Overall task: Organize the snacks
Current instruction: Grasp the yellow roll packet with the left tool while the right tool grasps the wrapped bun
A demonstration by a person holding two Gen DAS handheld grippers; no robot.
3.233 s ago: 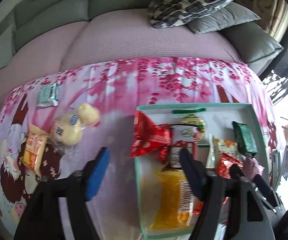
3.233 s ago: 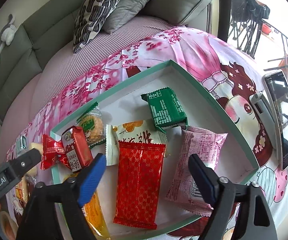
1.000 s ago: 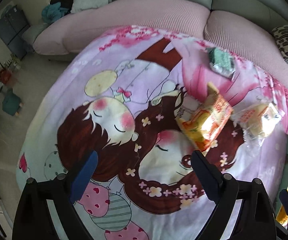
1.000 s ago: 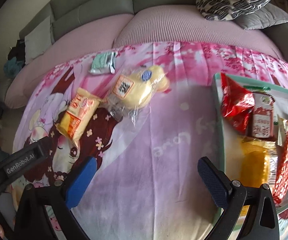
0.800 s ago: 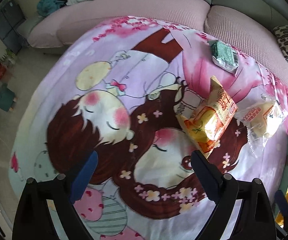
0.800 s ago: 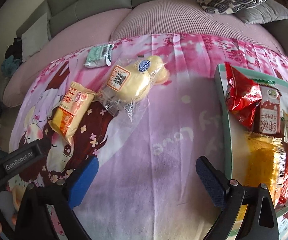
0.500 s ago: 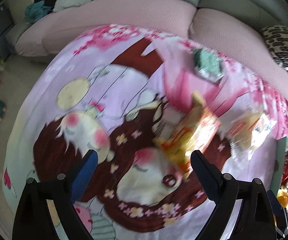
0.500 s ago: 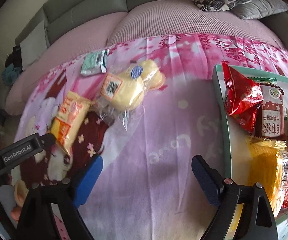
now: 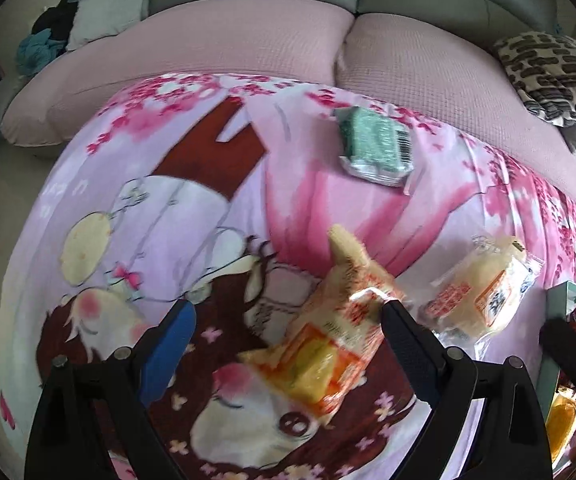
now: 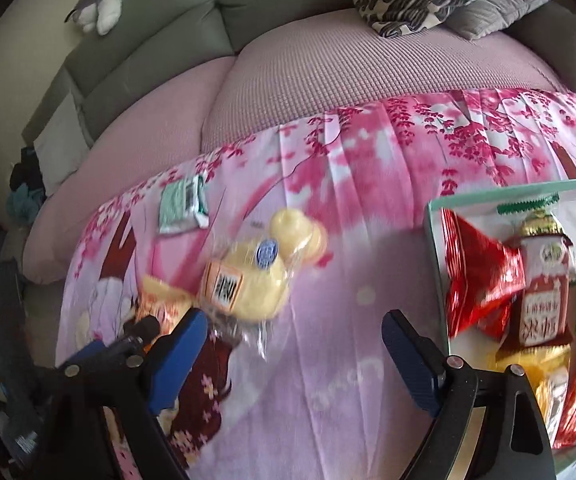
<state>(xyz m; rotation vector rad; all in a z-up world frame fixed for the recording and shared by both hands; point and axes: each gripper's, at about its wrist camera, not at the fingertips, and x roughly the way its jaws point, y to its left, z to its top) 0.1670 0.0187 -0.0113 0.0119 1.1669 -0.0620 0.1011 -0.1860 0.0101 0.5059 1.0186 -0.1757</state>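
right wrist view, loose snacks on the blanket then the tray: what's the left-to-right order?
Orange-yellow crinkly snack bag → pale green foil packet with barcode → clear-wrapped yellow buns with a blue sticker → mint-green tray → shiny red foil packet → red-and-white labelled pack.

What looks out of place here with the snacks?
Three snacks lie loose on the pink blanket, outside the green tray: a green packet, an orange-yellow packet and clear-bagged yellow buns. The red packets in the tray overlap untidily.
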